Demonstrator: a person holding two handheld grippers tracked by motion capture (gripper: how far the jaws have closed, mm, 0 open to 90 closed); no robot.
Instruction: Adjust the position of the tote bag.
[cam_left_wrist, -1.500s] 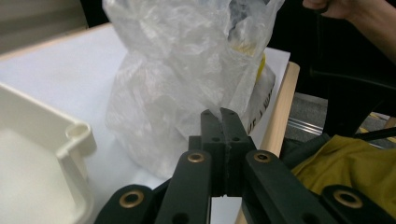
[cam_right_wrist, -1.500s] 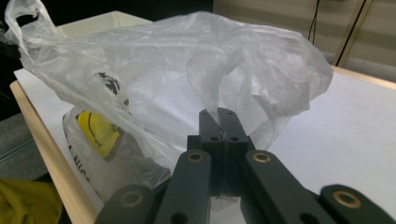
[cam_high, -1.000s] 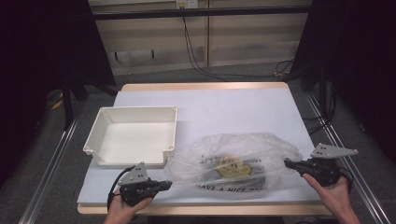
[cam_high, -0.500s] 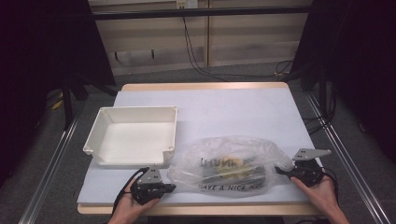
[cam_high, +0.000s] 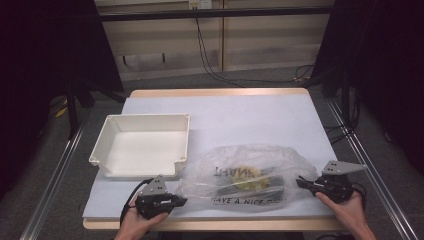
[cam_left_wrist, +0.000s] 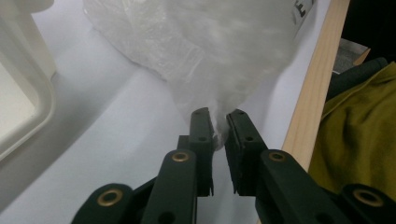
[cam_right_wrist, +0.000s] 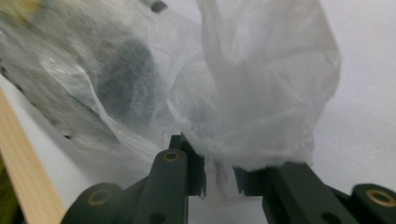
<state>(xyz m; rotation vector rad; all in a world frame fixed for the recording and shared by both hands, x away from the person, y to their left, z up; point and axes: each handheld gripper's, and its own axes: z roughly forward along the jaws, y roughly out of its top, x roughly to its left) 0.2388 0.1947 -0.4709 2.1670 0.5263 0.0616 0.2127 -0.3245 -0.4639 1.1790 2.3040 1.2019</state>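
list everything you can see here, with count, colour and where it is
plastic bag: one, clear with black print, near edge of the table, yellow and dark things inside
tray: one, white, empty, left of the bag
table: one, white top with a wooden edge
cables: several, black, on the floor behind the table
yellow-green cloth: one, beyond the table edge in the left gripper view
left gripper: one, black, at the bag's left end; jaws have just been opening, film between them
right gripper: one, black, at the bag's right end; jaws have just been opening, film between them
hands: two, bottom edge
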